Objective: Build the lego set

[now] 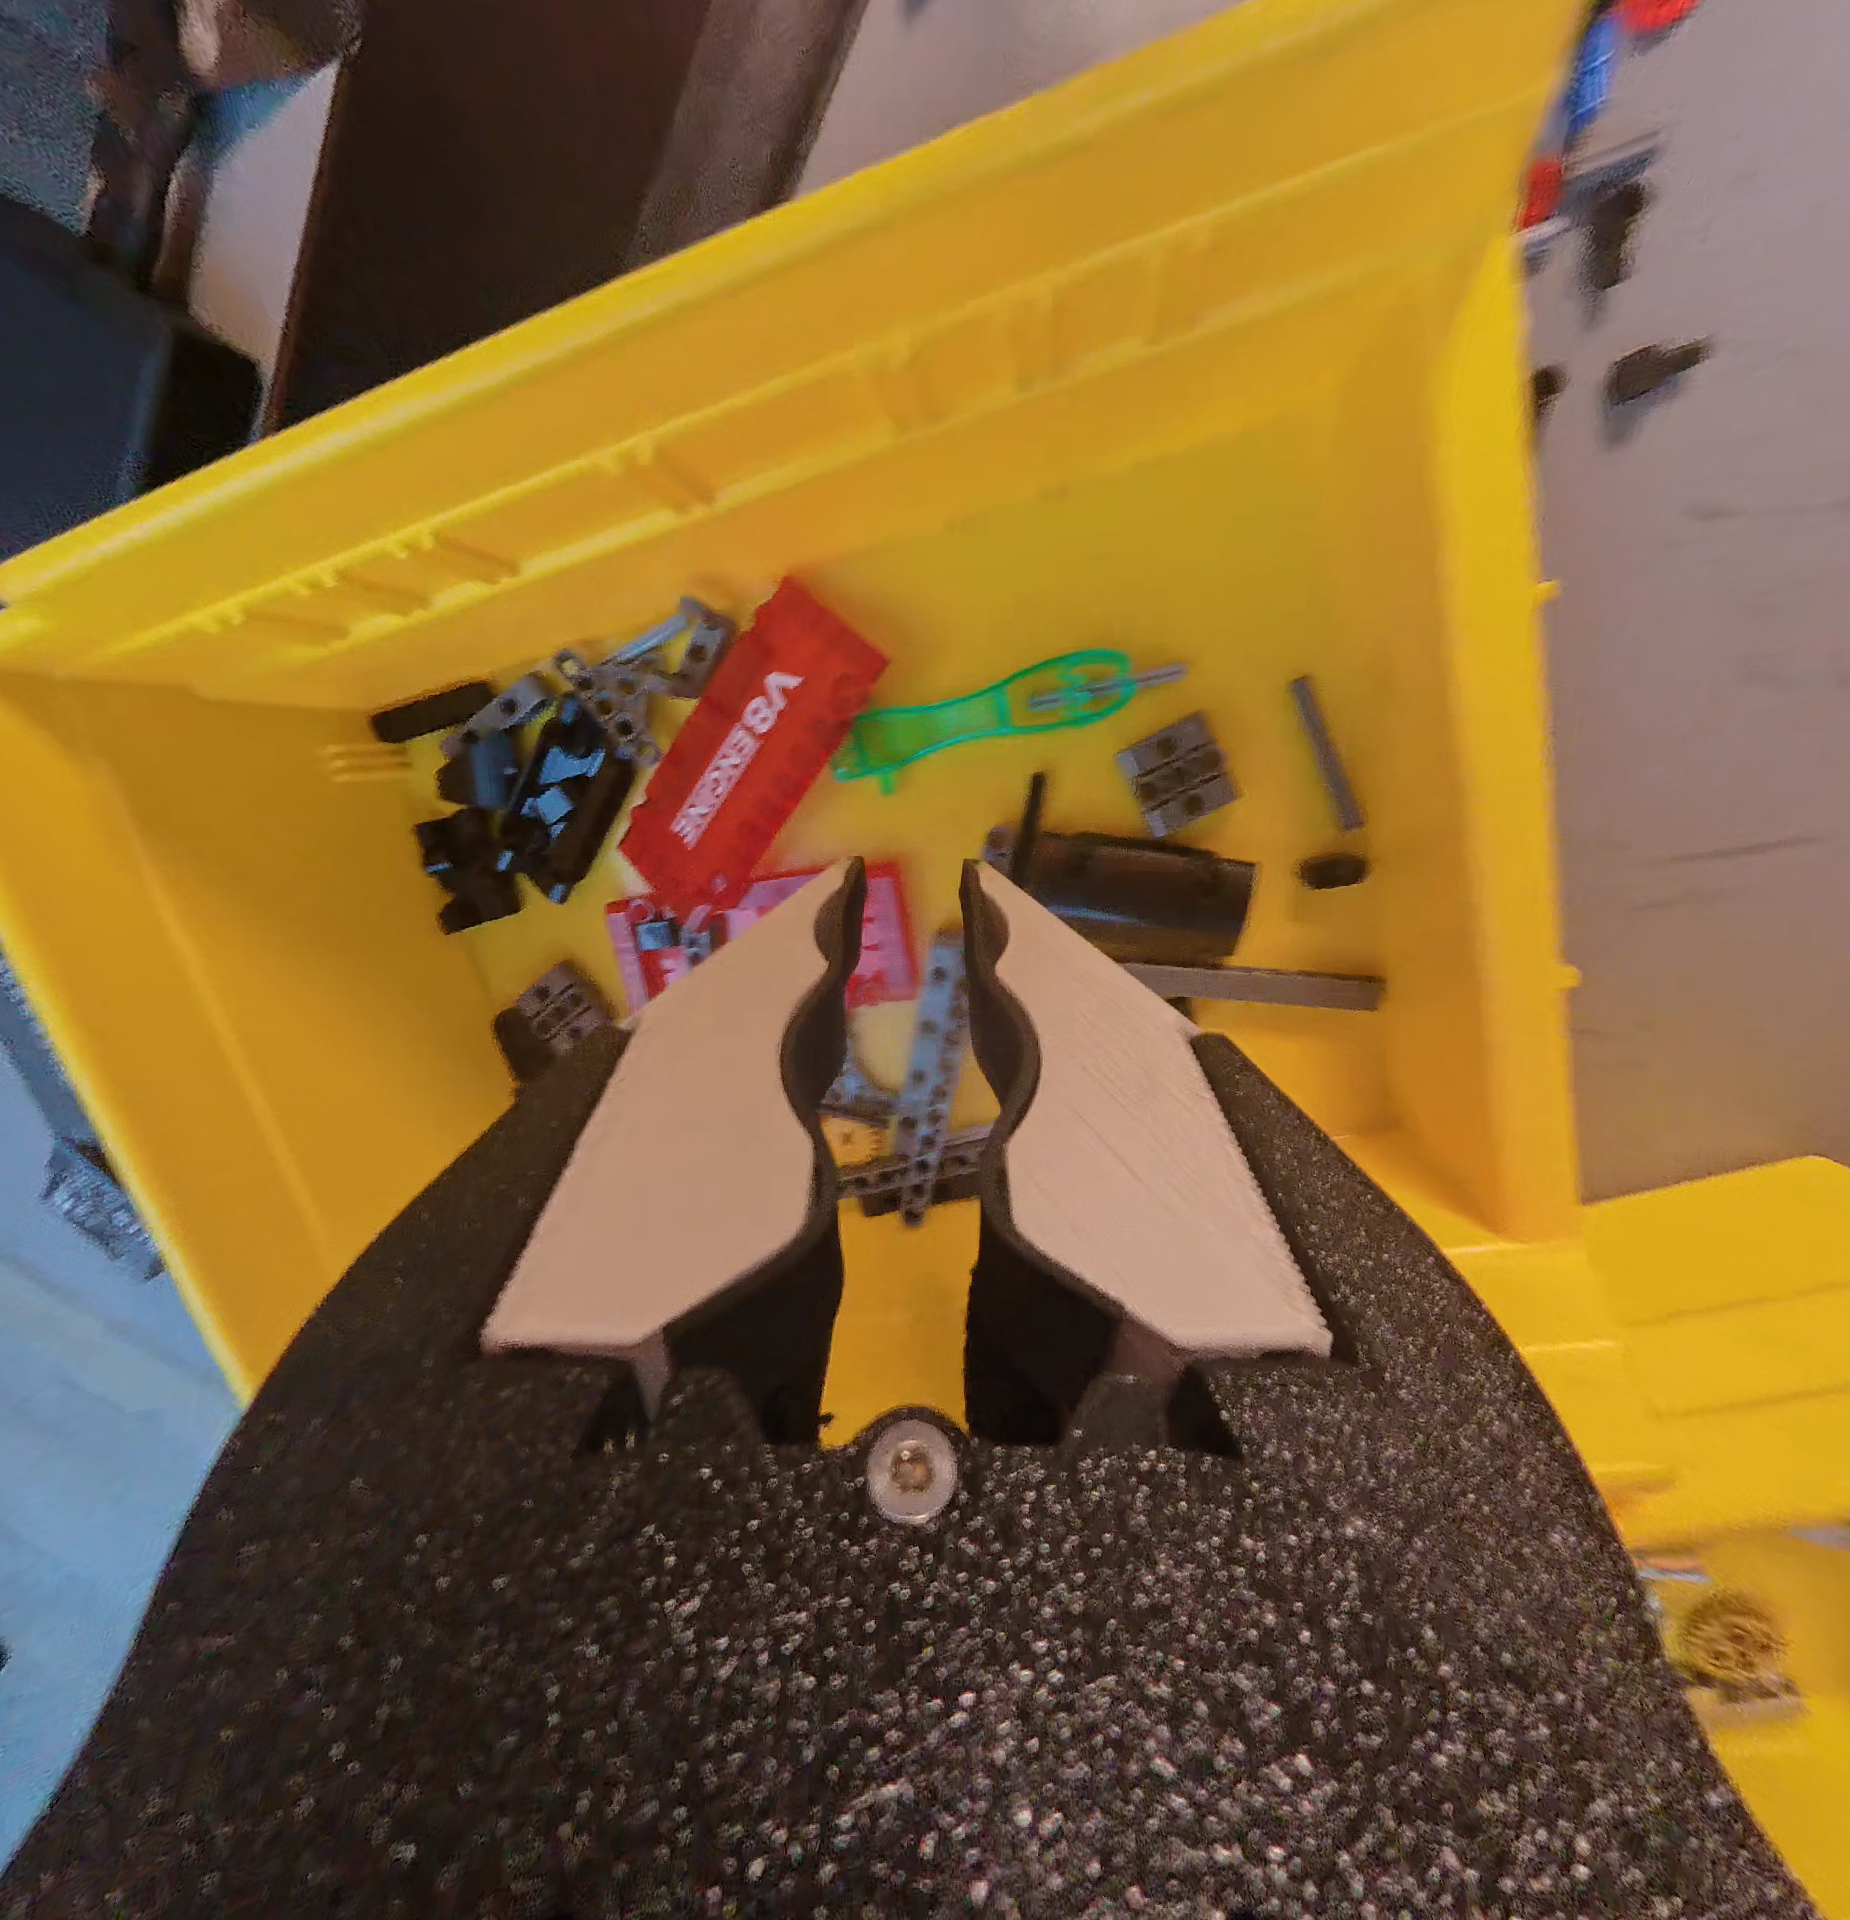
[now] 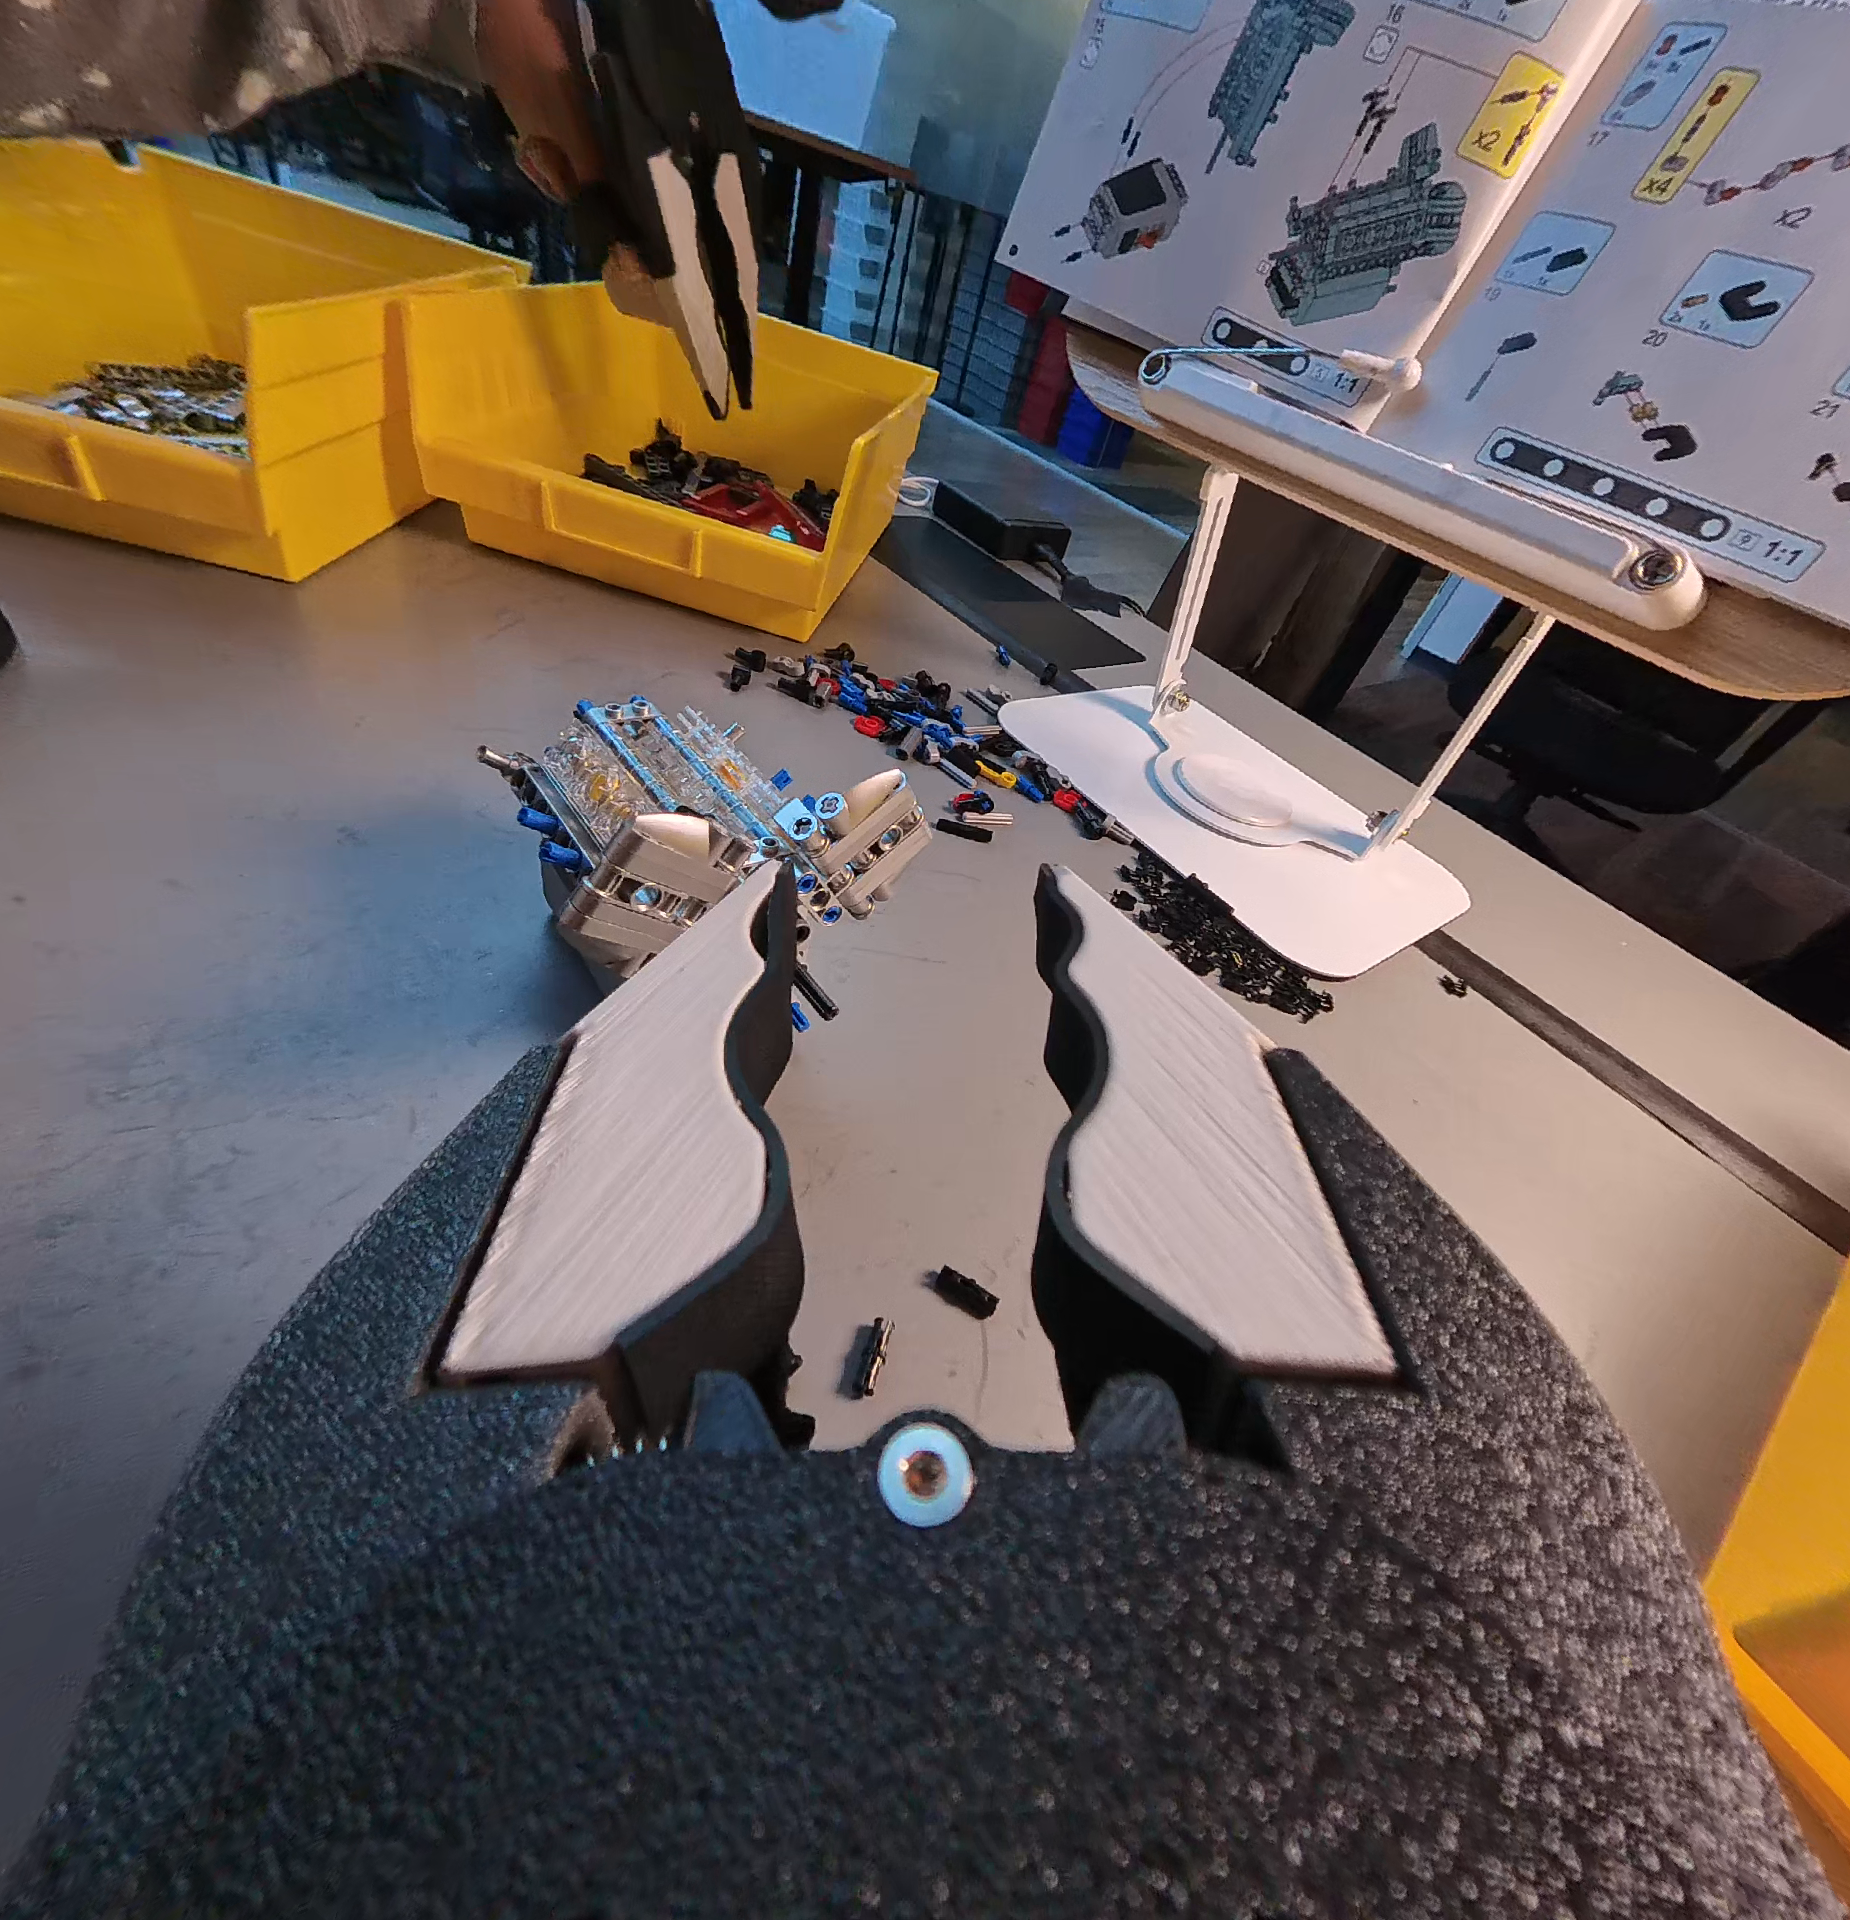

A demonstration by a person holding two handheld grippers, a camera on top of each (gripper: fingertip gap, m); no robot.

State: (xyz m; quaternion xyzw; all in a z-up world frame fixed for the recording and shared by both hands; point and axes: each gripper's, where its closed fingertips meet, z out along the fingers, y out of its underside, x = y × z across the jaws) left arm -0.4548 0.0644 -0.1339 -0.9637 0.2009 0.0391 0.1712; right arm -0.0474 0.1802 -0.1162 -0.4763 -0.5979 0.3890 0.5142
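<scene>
Left gripper (image 1: 910, 883): narrowly parted, empty, above yellow plastic bin (image 1: 1004, 447), grey perforated beam (image 1: 936, 1039) lengthwise below. Right gripper (image 2: 916, 904): wide, empty.

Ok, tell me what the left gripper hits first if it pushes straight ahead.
Probably the grey perforated toy beam lying on the yellow plastic bin floor, framed between the open left gripper tips; depth is unclear.
</scene>
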